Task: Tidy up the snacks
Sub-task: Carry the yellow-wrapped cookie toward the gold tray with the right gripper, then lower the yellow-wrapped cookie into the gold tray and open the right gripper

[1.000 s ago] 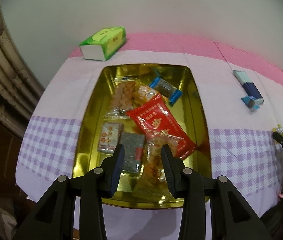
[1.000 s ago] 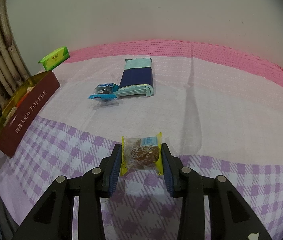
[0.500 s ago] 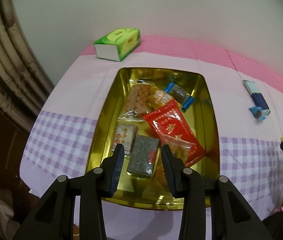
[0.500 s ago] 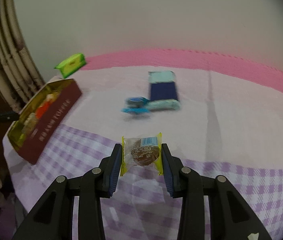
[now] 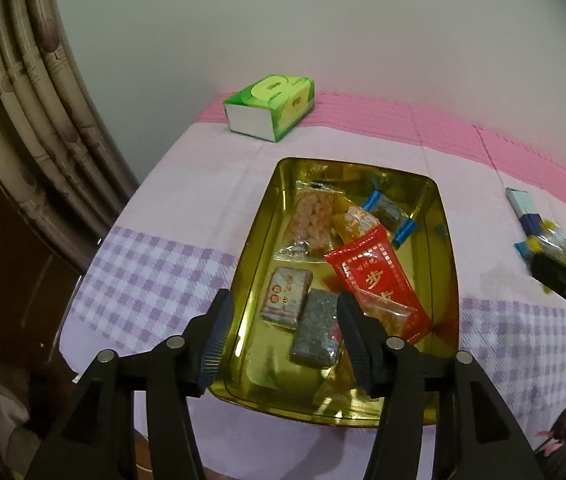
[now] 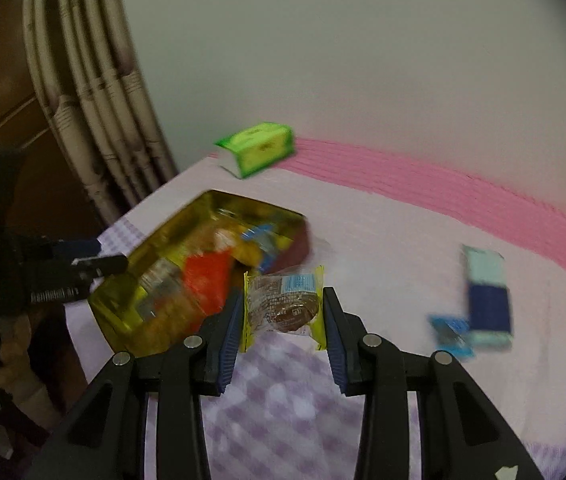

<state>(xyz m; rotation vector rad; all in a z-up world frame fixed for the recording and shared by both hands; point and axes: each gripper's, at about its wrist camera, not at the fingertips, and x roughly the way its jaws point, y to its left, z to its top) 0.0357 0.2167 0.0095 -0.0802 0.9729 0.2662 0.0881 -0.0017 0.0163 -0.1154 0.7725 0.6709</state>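
Observation:
An open gold tin [image 5: 261, 224] on the checked cloth holds several snacks, among them a red packet [image 5: 379, 280], a blue-ended bar [image 5: 389, 216] and a grey packet [image 5: 317, 328]. My left gripper [image 5: 287, 338] hovers over the tin's near end. Its jaws are opening and grip nothing; the snacks seen between them lie below in the tin. My right gripper [image 6: 283, 320] is shut on a yellow-edged snack packet [image 6: 283, 304], held in the air just right of the tin [image 6: 123, 312]. The right wrist view is blurred.
A green tissue box [image 5: 271, 106] stands at the back by the wall. A dark blue and pale blue packet [image 6: 487, 296] and a small blue snack [image 6: 451, 330] lie on the cloth to the right. A curtain [image 5: 23, 120] hangs past the table's left edge.
My left jaws have spread apart over the tin. My right gripper has lifted the yellow-edged packet off the cloth and swung left, close to the tin.

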